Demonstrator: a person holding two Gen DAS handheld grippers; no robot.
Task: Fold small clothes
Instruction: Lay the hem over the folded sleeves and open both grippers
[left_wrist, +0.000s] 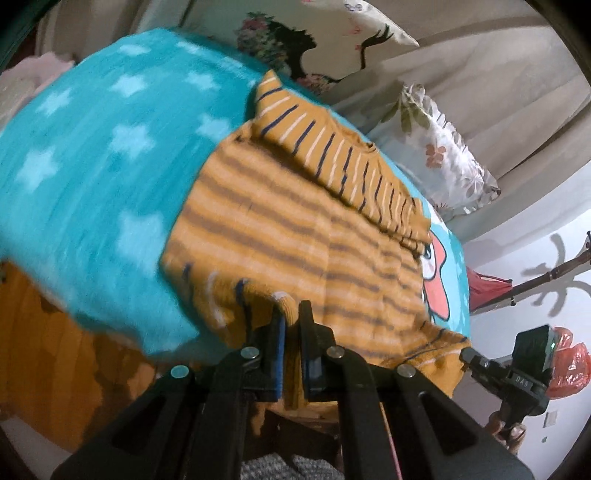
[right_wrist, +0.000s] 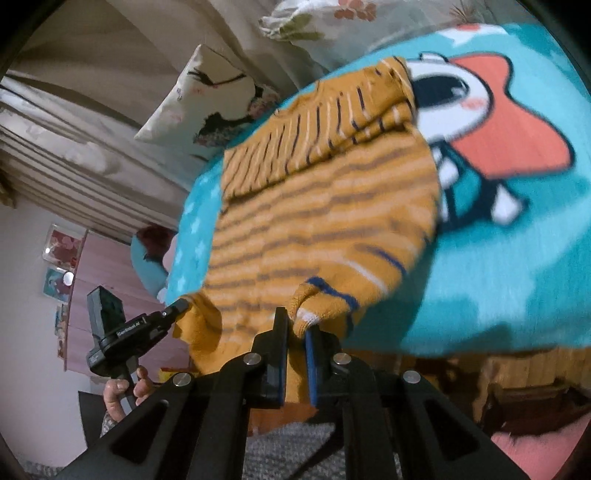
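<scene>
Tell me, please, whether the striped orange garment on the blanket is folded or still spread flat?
Partly folded: the garment has its far part doubled over, its stripes crossing the body's. Both tools, left and right, pinch its near edge.

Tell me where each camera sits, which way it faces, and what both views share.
Left wrist: rides the left gripper, facing along its fingers over the striped sweater; right gripper shows beside it.
Right wrist: rides the right gripper, facing the sweater; left gripper and hand show.
Shared: sweater on teal blanket.
</scene>
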